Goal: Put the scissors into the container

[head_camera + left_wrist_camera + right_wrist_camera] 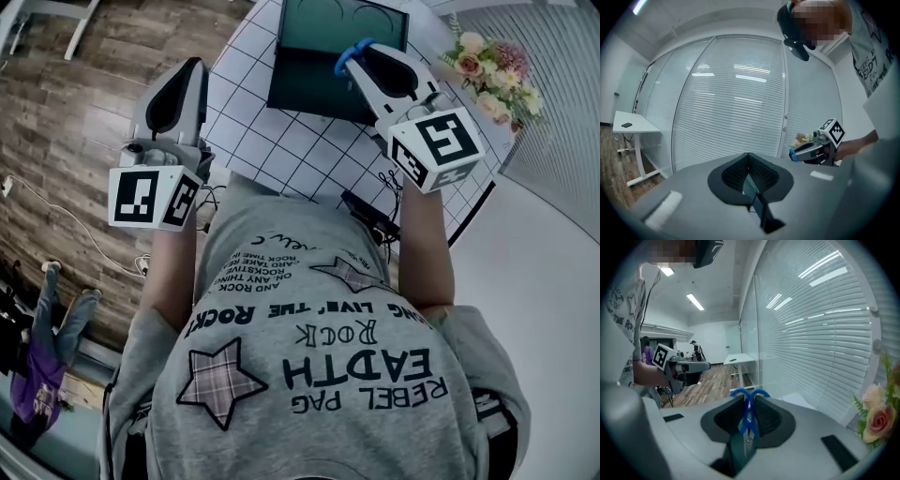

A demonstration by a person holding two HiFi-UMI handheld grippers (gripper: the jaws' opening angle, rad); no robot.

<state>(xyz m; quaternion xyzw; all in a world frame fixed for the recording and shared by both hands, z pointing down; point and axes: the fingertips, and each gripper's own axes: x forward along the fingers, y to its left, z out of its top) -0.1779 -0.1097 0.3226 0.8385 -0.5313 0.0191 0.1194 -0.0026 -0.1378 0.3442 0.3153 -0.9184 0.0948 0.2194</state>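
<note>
table [281, 141]: carrying a white grid cloth, filling top centre of head view; wood floor [75, 122] showing to its left.
container [309, 89]: dark green rect. box sitting on the table's far side, top open. Inside is showing a flat teal bottom w/ faint curved lines. Its right part is being covered by the right gripper in head view.
right gripper [368, 54]: being held up in front of the person, tips pointing away from the body and overlapping the container's right part in head view. Fingers [771, 416] are pinching the scissors betw. the pads.
left gripper [187, 67]: hanging beside the table's left edge, mostly over the floor, well apart from the container. Its fingers are pressing together, pad on pad.
flowers [487, 70]: pink & cream bunch standing near the table's right rim, right of the container.
scissors [749, 408]: sitting in the right gripper, off the table. Long axis is running along the fingers. The handle end is pointing forward, away from the person, w/ 2 loops sticking out past the fingertips. The blade end is running back betw. the pads toward the gripper body. Handles are bright blue plastic, loops side by side; blades mostly hidden, blurred.
</note>
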